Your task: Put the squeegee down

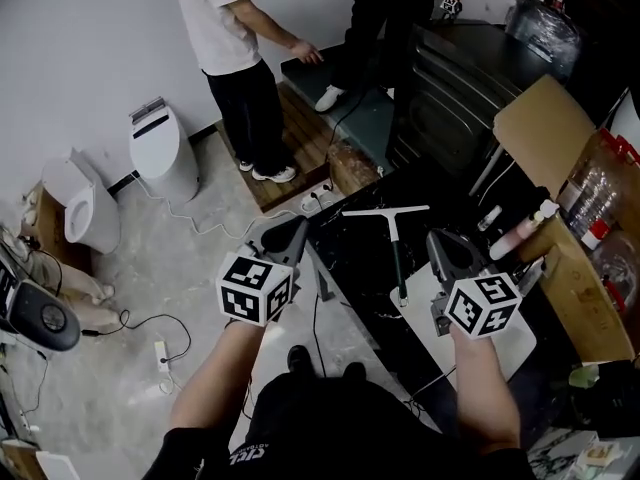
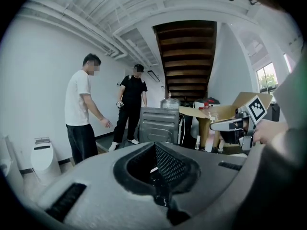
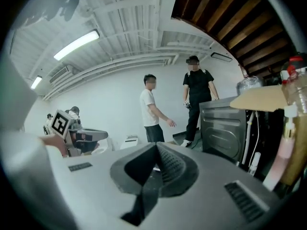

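Squeegee (image 1: 397,243) lies flat on black table (image 1: 350,268), blade toward table's far side, handle end on white board (image 1: 520,338) at table's near side. Left gripper (image 1: 290,230) over table's left edge, clenched, empty. Right gripper (image 1: 445,243) over table's near part, clenched, empty.

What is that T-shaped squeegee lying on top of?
The squeegee lies on a dark tabletop, its handle end reaching onto a white board. The right claw, held above, covers much of that board, so anything there can't be seen.
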Demonstrator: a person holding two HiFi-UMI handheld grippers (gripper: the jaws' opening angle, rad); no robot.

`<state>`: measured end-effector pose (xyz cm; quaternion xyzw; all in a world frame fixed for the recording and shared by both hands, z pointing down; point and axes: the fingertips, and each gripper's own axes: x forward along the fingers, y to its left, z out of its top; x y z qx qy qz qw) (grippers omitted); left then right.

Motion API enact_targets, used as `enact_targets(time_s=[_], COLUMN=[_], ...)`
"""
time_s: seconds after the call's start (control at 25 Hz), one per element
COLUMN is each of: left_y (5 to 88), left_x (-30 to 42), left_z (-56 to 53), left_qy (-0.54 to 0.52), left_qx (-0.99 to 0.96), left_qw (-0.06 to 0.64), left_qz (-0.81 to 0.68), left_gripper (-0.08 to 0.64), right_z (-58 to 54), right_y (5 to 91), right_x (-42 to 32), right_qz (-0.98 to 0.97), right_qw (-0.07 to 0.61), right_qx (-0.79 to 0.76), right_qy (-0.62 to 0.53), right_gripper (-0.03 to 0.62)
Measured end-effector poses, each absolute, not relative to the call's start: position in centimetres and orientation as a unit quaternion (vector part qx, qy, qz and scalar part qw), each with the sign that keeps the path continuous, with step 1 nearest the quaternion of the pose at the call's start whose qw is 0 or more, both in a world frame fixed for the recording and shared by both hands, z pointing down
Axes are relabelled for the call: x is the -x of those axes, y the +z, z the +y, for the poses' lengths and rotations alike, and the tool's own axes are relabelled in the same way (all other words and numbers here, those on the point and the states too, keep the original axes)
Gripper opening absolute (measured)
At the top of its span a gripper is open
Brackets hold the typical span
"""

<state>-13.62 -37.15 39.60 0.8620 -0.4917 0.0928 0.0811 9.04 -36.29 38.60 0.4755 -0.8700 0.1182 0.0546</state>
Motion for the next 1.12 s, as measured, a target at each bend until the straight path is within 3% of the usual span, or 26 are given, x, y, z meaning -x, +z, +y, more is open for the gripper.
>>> enact_targets(time_s=[0.36, 1.12], left_y=[36.3, 36.8], left_x=[17.8, 18.5], left_z=[-39.0, -41.0], left_qy=[0.049, 0.039], left_qx=[-0.867, -0.875], left_qw=[0.056, 0.068], left_qz=[-0.492, -0.478], left_gripper=[0.009, 0.009], right_z=[-37.4, -37.5], right_y=[34.1, 34.3], right_x=[-5.8, -5.0], right_qz=[-0.87, -0.864], right_qw=[0.03, 0.032], right_qx=[-0.487, -0.499], right_qy=[0.076, 0.067], right_gripper=[0.005, 0.003])
